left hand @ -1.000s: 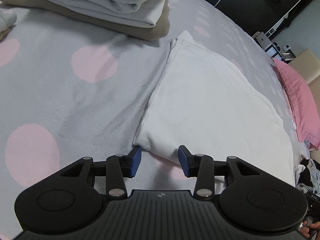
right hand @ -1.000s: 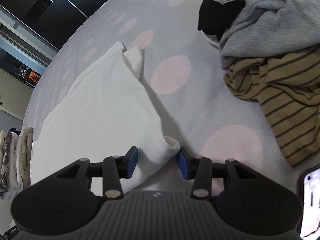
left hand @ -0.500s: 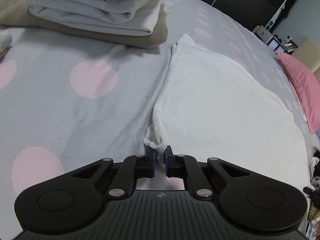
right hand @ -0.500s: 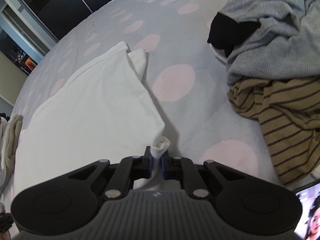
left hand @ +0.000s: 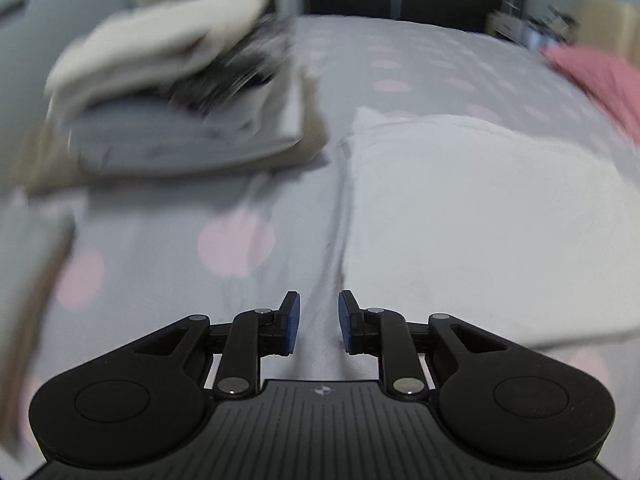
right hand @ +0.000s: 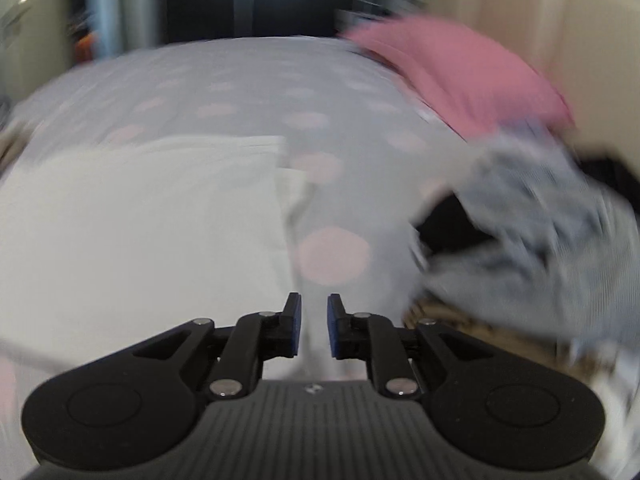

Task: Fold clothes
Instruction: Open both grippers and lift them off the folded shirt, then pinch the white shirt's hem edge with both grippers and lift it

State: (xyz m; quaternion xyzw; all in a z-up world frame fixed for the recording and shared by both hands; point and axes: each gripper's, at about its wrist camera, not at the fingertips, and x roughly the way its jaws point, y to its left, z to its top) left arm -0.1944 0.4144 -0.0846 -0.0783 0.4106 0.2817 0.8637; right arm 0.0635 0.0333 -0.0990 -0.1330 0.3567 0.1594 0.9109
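A white garment (left hand: 480, 220) lies folded flat on the dotted grey bed cover (left hand: 168, 200). My left gripper (left hand: 319, 324) holds a pulled-up ridge of its near left corner, and the jaws are opening slightly with cloth still filling the gap. In the right wrist view the same white garment (right hand: 140, 232) spreads to the left. My right gripper (right hand: 314, 326) has the near right corner between its pads, its jaws also opening a little. The garment's near edge looks raised off the bed. Both views are motion-blurred.
A stack of folded clothes (left hand: 180, 100) sits on the bed at the far left. A pink pillow (right hand: 460, 76) lies at the far right. A grey knit heap (right hand: 540, 220) over a striped brown garment (right hand: 460, 320) crowds the right side.
Both grippers closed on the white garment's near corners, then rose and rolled, so the views now look along the bed. The jaw gaps are a little wider than half a second ago.
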